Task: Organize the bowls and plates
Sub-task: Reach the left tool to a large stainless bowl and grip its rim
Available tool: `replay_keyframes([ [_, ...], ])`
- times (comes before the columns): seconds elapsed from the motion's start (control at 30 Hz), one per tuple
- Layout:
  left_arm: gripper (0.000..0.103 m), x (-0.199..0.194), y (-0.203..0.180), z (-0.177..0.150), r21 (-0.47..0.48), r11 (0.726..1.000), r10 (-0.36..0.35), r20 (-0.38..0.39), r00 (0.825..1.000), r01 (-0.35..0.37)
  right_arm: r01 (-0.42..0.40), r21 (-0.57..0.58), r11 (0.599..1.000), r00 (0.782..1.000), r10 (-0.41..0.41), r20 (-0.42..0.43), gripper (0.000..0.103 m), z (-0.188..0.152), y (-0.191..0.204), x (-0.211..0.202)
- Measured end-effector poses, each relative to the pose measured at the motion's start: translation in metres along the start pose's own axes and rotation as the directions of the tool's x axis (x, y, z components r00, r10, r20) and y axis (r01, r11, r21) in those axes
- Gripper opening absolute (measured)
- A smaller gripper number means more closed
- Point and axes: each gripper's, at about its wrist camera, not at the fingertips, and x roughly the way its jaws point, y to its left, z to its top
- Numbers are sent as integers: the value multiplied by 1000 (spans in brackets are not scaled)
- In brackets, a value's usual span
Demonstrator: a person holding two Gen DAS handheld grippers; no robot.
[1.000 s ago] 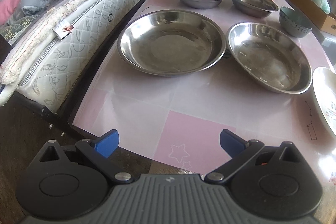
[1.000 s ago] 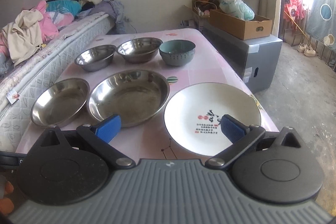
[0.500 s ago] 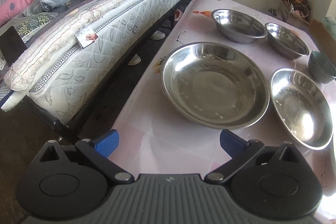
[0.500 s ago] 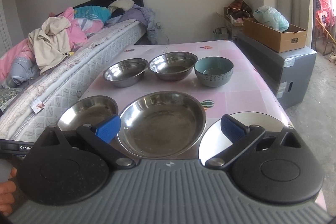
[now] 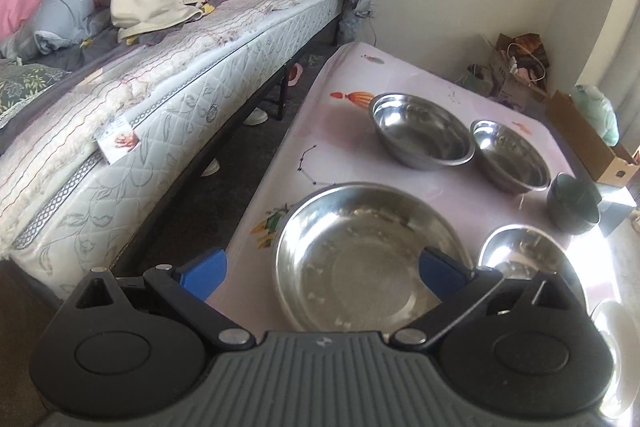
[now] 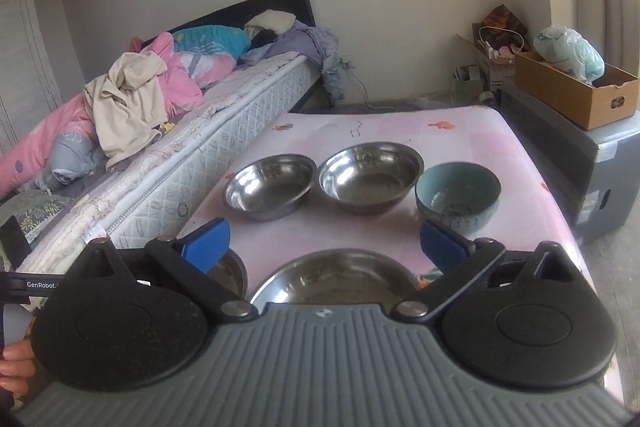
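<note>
Both my left gripper (image 5: 322,267) and right gripper (image 6: 325,241) hang spread and empty. The big steel plate (image 5: 370,255) lies on the table (image 5: 332,115) below: light, stiff, slippery, so I'd pinch its thin rim.

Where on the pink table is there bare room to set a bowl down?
Free: the far end of the table beyond the steel bowls, and the bed-side strip left of the big steel plate. Crowded: the bowl row through the teal bowl.
</note>
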Motion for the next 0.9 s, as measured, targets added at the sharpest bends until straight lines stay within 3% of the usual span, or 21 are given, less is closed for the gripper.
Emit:
replay_keyframes([
  [0.2,102,16,0,38,12,999,-36,120,992,35,-71,3,997,997,71,16,99,44,-2,44],
  [0.3,102,30,-1,58,10,996,-90,125,988,89,-95,27,995,995,95,-16,95,56,0,76],
  [0.4,102,52,-2,79,-9,993,-114,101,988,115,-117,81,990,989,124,-79,87,62,3,115],
  [0.6,100,101,-24,113,106,993,-54,67,996,46,-119,180,976,961,159,-226,64,58,13,194],
  [0.73,99,141,-35,137,121,992,-45,34,998,40,-96,216,972,946,157,-283,54,50,15,231],
  [0.9,86,195,-49,157,156,987,-42,-26,999,46,-65,254,965,935,148,-322,45,40,17,268],
])
